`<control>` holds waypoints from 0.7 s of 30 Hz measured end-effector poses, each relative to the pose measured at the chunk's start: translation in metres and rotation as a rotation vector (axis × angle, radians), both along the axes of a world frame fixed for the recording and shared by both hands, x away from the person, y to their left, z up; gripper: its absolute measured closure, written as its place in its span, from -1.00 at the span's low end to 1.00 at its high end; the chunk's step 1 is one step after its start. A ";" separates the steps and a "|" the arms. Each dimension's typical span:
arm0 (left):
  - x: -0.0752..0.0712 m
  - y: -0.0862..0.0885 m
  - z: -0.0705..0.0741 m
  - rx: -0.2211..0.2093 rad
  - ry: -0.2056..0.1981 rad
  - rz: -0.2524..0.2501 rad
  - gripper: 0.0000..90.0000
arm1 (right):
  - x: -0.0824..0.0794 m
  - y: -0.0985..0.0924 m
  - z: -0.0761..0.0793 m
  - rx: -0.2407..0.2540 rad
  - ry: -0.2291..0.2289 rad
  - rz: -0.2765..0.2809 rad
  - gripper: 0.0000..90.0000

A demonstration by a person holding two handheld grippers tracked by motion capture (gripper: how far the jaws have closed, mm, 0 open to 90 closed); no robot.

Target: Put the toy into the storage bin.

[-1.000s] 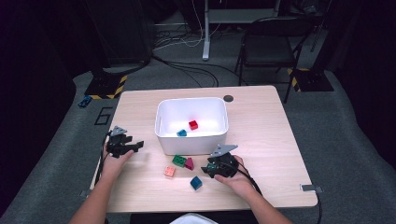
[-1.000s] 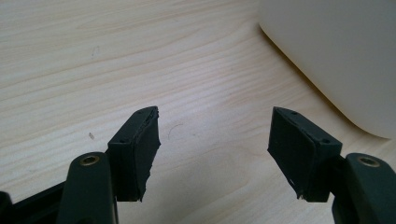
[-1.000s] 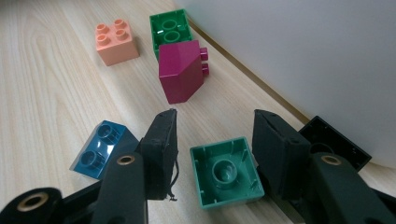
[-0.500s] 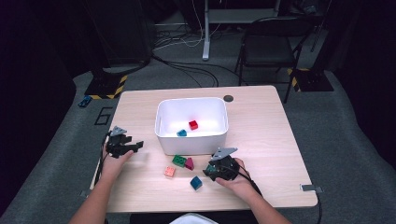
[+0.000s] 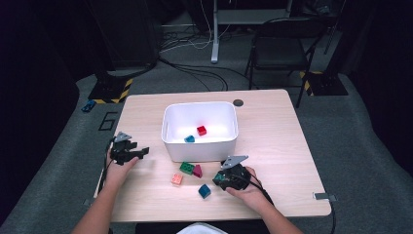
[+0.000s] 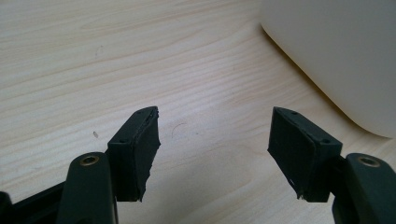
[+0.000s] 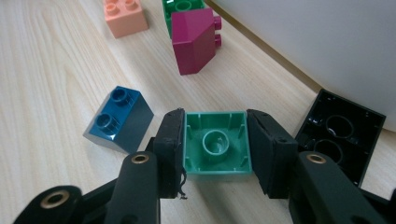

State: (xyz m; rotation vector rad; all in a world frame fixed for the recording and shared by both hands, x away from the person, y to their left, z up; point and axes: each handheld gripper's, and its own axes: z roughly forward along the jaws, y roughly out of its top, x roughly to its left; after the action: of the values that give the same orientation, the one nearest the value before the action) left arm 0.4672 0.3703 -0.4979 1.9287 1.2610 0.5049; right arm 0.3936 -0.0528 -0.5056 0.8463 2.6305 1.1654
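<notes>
Right tool (image 7: 215, 154) had just been closing and was clamped on the teal green brick (image 7: 216, 146), hollow underside facing the camera, lower centre of the right gripper view, just over the table (image 7: 42, 70). Blue brick (image 7: 119, 119) sat beside it at left, black brick (image 7: 341, 133) at right. Left tool (image 6: 212, 149) was open, nothing between its jaws.

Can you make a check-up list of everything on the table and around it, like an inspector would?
Surface: wooden table, pale and bare at the right.
Job's things: teal-green block in the right gripper; white bin holding red and teal blocks.
Clutter: blue block, maroon block, peach block, black block lying loose.
Grippers: right just closed on the block; left gripper open, empty.
Cables: several on the floor.
Surroundings: folding chair.
</notes>
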 end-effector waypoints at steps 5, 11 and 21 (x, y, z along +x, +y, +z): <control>0.000 0.001 0.000 -0.001 0.003 0.003 -0.26 | 0.000 -0.002 0.007 0.019 0.020 0.002 0.29; 0.000 0.000 0.000 -0.004 0.003 0.005 -0.26 | 0.000 -0.008 0.019 0.029 0.024 -0.005 0.29; 0.000 0.001 0.000 0.001 0.003 0.002 -0.26 | -0.001 -0.015 0.049 0.029 0.003 0.007 0.29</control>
State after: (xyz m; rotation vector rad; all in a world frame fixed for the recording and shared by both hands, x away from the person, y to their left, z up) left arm 0.4672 0.3710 -0.4979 1.9298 1.2651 0.5036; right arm 0.3929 -0.0677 -0.4570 0.8452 2.6275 1.2070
